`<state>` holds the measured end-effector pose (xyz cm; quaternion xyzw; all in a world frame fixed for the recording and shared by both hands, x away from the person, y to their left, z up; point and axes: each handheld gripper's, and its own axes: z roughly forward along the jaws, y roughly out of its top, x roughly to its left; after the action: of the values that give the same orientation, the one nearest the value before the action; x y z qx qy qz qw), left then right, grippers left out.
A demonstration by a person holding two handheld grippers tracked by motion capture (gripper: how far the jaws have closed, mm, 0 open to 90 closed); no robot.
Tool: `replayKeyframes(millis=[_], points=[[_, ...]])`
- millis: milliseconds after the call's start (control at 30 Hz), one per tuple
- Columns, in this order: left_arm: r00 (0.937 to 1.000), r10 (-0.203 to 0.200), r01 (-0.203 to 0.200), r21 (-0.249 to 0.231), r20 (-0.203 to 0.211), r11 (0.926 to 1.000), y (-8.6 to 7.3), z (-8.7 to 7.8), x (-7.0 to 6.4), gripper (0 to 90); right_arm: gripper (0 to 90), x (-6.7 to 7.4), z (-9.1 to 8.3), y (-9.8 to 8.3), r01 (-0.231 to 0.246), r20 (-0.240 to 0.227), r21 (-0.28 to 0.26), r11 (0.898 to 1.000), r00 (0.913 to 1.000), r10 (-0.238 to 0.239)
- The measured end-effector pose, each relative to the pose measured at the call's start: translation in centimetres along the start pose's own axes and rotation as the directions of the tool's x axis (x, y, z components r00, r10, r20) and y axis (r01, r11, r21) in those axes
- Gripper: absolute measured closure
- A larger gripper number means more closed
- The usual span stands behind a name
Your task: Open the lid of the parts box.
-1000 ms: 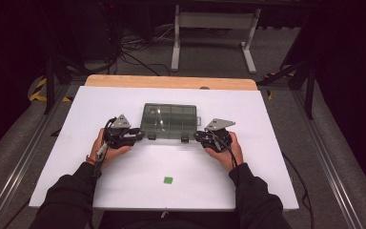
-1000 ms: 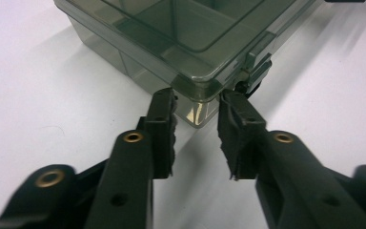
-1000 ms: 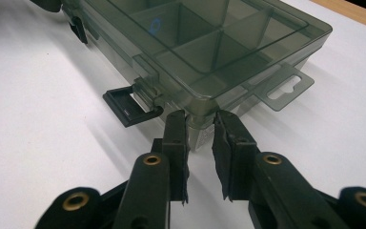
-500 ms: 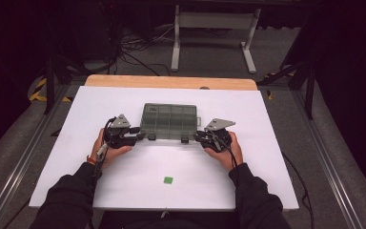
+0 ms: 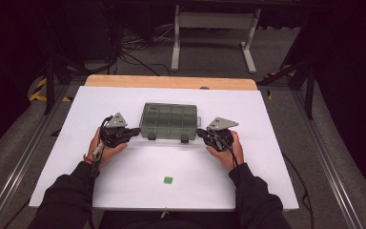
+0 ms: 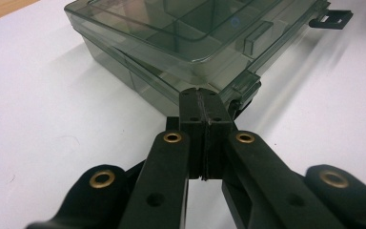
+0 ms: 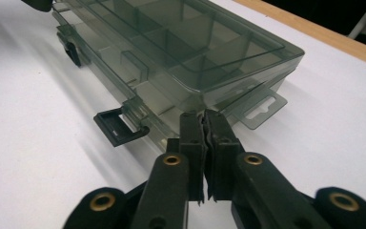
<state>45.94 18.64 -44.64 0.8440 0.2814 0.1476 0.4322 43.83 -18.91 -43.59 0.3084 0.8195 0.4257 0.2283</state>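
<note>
A smoky see-through compartment box [image 5: 169, 120] lies with its lid down in the middle of the white table. My left gripper [image 5: 138, 130] lies at its front left corner. In the left gripper view the jaws have just been closing, and my left gripper [image 6: 201, 93] has its pads pressed together, tips against the corner of the box [image 6: 171, 43], nothing visible between them. My right gripper [image 5: 200, 132] lies at the front right corner. Its jaws have also just been closing; my right gripper [image 7: 203, 114] is shut, tips touching the box [image 7: 181, 57].
Two black latches [image 5: 151, 137] [image 5: 184, 140] hang unfastened on the box's front side; one latch [image 7: 119, 126] sticks out just left of my right jaws. A small green square [image 5: 168, 180] lies near the front table edge. A wooden strip [image 5: 171, 82] borders the table's back.
Both hands and the box keep their places. The lid caught more light a second ago than it does now.
</note>
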Motion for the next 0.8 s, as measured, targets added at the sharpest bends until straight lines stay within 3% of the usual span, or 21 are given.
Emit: replayKeyframes(millis=[233, 433, 633, 800], points=[[0.9994, 0.01, -0.011, -0.019, -0.032, 0.9998, 0.3, 0.1, 0.1, 88.9, 89.7, 0.0, -0.1, 0.3, 0.016, 0.014, -0.035, 0.999, 0.9998, -0.015], [0.995, 0.024, -0.026, -0.017, -0.097, 0.9995, 0.6, 0.3, 0.3, 83.4, 90.0, 0.0, -0.2, 0.6, 0.022, 0.031, -0.049, 0.999, 0.9993, -0.02], [0.9914, 0.029, -0.033, -0.029, -0.128, 0.9991, 1.1, 0.6, 0.4, 72.8, 90.0, 0.1, -0.1, 1.1, 0.03, 0.062, -0.064, 0.998, 0.9978, -0.026], [0.9891, 0.031, -0.038, -0.044, -0.144, 0.9983, 1.3, 0.6, 0.4, 70.5, 87.9, -0.1, -0.1, 1.3, 0.02, 0.066, -0.074, 0.997, 0.9977, -0.015]])
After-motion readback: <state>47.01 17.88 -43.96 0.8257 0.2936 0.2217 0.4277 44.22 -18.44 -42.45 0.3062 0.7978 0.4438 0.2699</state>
